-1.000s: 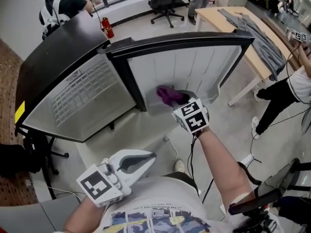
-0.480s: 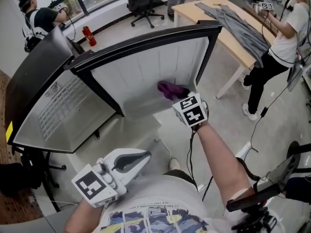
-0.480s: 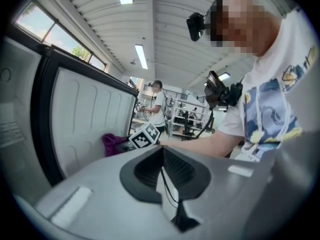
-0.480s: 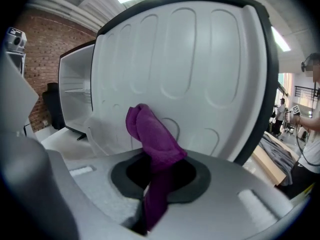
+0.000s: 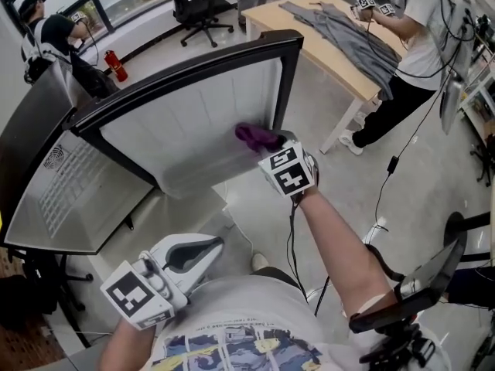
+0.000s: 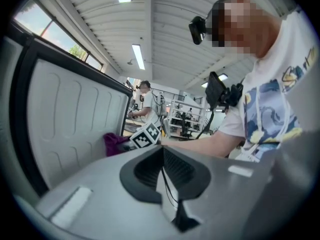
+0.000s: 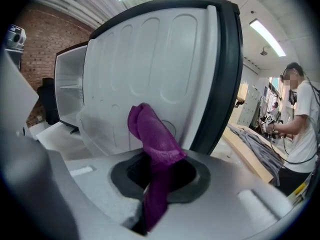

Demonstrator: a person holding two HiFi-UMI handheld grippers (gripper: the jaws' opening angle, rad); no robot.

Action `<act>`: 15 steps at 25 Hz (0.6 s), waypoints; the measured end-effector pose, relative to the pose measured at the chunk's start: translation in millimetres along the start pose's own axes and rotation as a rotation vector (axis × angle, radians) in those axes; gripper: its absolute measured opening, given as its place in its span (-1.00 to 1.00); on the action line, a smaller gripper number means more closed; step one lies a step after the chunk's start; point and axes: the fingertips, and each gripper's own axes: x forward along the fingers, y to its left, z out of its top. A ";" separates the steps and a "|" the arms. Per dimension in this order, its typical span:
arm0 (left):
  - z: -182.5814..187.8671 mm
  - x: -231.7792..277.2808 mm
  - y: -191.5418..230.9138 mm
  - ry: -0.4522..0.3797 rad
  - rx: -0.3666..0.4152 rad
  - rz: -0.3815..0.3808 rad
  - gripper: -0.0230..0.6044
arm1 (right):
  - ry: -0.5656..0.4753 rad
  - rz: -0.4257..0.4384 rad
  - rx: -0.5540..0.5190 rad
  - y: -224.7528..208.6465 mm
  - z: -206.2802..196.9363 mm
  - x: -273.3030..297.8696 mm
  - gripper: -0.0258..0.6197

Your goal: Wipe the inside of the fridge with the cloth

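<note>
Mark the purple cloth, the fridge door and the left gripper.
purple cloth [image 7: 151, 134]: right gripper view, bunched fold above the jaws.
fridge door [image 5: 193, 130]: head view, white ribbed inner liner.
left gripper [image 5: 219, 243]: head view, where its closed tips meet.

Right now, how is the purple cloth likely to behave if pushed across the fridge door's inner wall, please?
The purple cloth flops over past the right gripper, so it is probably floppy and light. Its bunched folds would likely crumple, not slide flat.
</note>
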 end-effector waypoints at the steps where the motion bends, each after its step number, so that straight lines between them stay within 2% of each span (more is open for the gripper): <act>1: 0.3 3.1 -1.6 -0.001 0.000 -0.002 -0.91 | 0.000 0.000 -0.003 -1.7 -1.3 -1.6 -0.75; 8: 1.9 6.9 -6.6 0.002 -0.025 0.004 -0.91 | -0.012 0.019 0.022 -1.7 0.4 -9.5 -0.75; 12: 4.7 1.8 -8.9 0.004 -0.059 -0.010 -0.91 | -0.058 0.078 0.035 24.6 15.8 -22.0 -0.75; 15: 4.1 -4.3 -8.5 0.000 -0.065 -0.007 -0.91 | -0.109 0.153 0.025 56.0 34.9 -24.5 -0.75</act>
